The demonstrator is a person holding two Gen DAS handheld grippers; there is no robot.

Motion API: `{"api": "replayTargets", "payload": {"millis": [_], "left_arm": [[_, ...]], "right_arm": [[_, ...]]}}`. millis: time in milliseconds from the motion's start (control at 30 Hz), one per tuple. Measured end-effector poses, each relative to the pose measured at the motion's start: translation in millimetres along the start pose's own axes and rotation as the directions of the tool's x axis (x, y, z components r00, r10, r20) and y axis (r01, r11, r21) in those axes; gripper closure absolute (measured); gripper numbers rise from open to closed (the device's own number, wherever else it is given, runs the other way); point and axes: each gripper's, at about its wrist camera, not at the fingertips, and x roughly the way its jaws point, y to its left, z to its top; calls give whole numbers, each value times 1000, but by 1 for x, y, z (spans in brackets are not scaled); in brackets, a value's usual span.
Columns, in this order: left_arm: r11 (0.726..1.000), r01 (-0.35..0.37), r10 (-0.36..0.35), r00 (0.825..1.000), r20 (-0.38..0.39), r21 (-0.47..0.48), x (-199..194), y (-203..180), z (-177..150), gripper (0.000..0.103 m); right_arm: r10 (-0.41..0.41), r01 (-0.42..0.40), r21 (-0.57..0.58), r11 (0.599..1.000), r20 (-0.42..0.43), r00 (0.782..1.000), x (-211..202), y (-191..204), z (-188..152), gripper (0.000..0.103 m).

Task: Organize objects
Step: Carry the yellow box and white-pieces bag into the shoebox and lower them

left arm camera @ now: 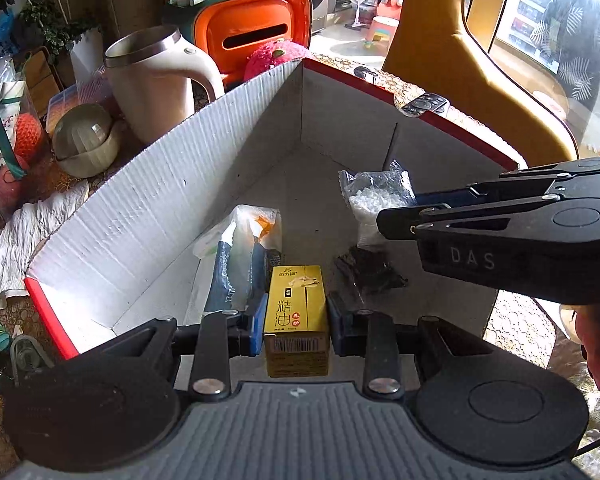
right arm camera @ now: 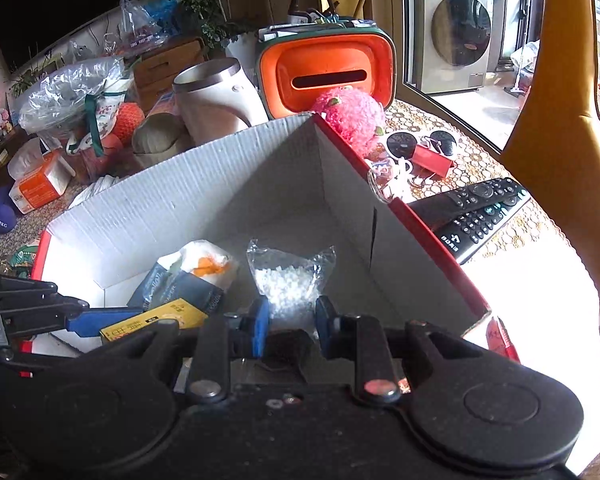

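Left hand-held gripper [left arm camera: 296,322] pinches the gold carton [left arm camera: 296,320], long axis pointing forward over the cardboard box [left arm camera: 148,208].

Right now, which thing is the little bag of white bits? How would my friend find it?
Find the big white cardboard box with red edges on the table. Look down inside, right of the blue packet and the gold carton. The bag is clear, crinkly plastic packed with tiny white pellets, the only see-through thing in the box.

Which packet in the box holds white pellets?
The clear bag of white pellets on the right; the blue-and-white pouch beside it is opaque.
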Motion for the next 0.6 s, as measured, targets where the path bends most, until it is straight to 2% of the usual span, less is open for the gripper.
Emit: {"api": "replayTargets", "payload": {"millis": [200,500,600], "left_arm": [[1000,7,-8,1000,-24,-6,13,3,1,72],[1000,24,-25,996,-81,-10,25,3,0,72],[999,27,-29,997,-70,-23,22,3,0,72]], "right_arm": [[-12,10,-33,999,-51,999,16,6,3,80],[-2,2,-12,1000,-45,999,18,4,2,77],[-8,8,-11,1000,-44,999,17,4,2,76]]}}
